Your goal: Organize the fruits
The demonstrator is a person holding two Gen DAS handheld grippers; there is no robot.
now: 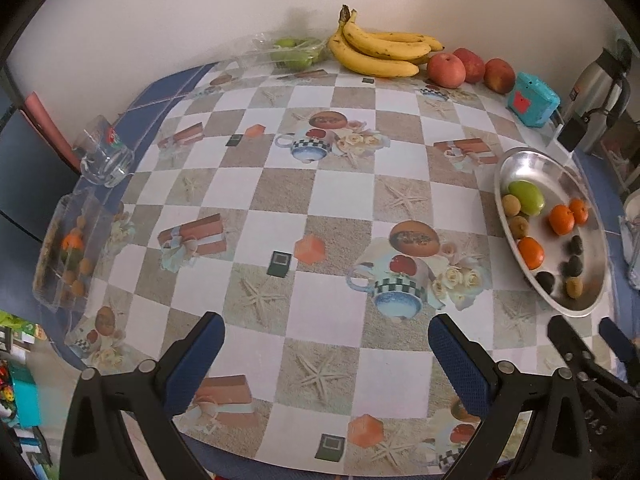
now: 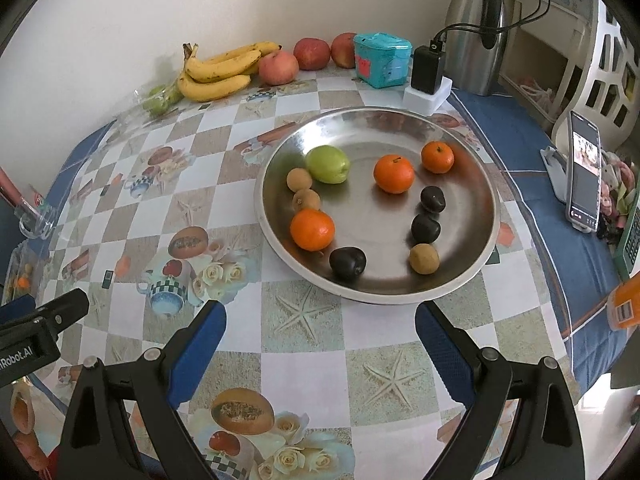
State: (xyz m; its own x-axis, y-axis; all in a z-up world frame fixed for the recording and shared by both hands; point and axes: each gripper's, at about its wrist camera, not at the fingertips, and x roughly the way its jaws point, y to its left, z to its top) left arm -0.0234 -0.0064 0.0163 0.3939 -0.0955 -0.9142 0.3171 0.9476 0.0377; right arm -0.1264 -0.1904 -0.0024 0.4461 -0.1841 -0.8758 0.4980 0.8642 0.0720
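A steel plate point(image 2: 372, 236) point(image 1: 532, 168) holds a green fruit point(image 2: 328, 164), three tangerines point(image 2: 394, 174), three dark plums point(image 2: 347, 263) and three small brown fruits point(image 2: 424, 259). My right gripper point(image 2: 320, 316) is open and empty, just short of the plate's near rim. In the left wrist view my left gripper point(image 1: 326, 336) hangs open and empty over the middle of the table, with the plate to its right. Bananas point(image 1: 380, 52) and three red apples point(image 1: 446, 70) lie along the back wall. A clear tray point(image 1: 66, 252) at the left edge holds small fruits.
A clear box with green fruit point(image 1: 292, 54) sits left of the bananas. A glass point(image 1: 106, 156) stands at the left edge. Behind the plate are a teal box point(image 2: 382, 60), a charger point(image 2: 428, 70) and a thermos point(image 2: 476, 28). A phone on a stand point(image 2: 584, 172) stands at the right.
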